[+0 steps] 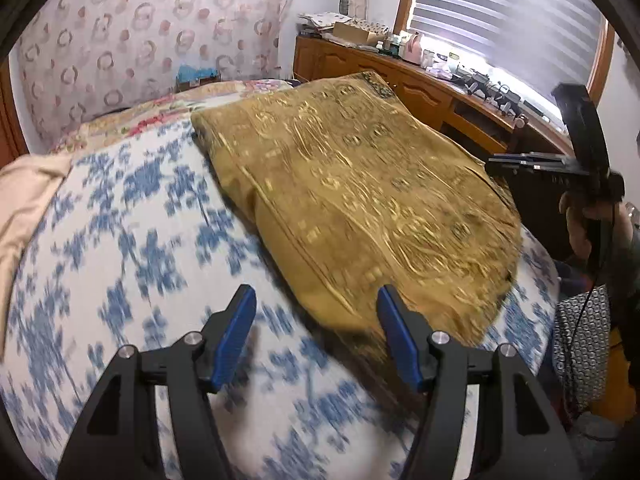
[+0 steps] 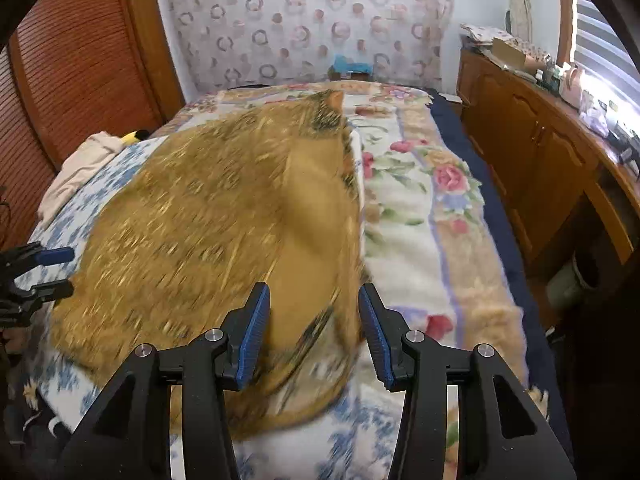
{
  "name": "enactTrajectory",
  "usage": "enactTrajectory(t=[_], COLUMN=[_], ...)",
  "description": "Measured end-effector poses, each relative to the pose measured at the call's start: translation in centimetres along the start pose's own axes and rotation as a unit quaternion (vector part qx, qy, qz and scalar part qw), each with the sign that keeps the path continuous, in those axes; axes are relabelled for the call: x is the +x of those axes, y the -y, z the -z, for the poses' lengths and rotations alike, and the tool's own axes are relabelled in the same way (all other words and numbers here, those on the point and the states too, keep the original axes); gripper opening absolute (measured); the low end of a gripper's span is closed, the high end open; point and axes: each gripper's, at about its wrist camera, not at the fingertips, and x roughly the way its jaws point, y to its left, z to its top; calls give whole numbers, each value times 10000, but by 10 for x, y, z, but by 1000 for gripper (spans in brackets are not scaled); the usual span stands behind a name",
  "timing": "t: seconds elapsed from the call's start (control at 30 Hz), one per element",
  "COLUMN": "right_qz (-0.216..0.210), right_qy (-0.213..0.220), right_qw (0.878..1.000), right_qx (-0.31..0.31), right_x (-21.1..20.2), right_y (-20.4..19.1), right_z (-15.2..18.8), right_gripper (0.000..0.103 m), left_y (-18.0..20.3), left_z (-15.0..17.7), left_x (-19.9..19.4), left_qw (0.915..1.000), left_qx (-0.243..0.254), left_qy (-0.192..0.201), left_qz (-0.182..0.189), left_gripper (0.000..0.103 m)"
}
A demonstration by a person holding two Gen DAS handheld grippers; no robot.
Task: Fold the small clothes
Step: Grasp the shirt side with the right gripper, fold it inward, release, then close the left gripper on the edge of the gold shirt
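a mustard-gold patterned cloth [image 1: 360, 200] lies spread on the bed [image 1: 120, 240], over the blue-and-white cover. left gripper [image 1: 316, 312] and right gripper [image 2: 314, 312] both hover with fingers spread, holding nothing. motion blur hides, perhaps, a fold.

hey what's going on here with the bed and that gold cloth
A person is folding clothes on a bed, with a handheld claw in each hand. A mustard-gold patterned cloth lies spread on the blue-and-white bedspread, with one part already turned over to show its plain side. The left claw and the right claw are both open and hold nothing; they hover near the cloth's near edge. The pictures are blurred, so the claws look to be moving.
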Motion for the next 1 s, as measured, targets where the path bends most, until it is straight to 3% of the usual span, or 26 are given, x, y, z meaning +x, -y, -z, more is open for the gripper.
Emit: enactTrajectory(t=[0.3,0.53,0.87,0.93,1.0], right_qz=[-58,-127,38,-6,-52], right_qy=[184,109,-23,14,18], right_qw=[9998,9995,9987,9988,9987], right_qx=[35,265,498,496,502], right_x=[-17,-17,-7,-6,-6], right_y=[-22,-20,-17,-19,-21], right_z=[31,46,61,61,59], right_gripper=[46,47,48,48,48], left_y=[18,26,28,28,30], left_z=[27,40,41,41,38], left_x=[-9,-9,-10,-9,-11], left_qw=[9997,9980,9981,9978,9974], left_qx=[-133,-239,-264,-279,-290], left_qy=[-90,-75,-49,-88,-40], left_qz=[202,588,559,589,660], left_gripper=[63,34,33,9,4])
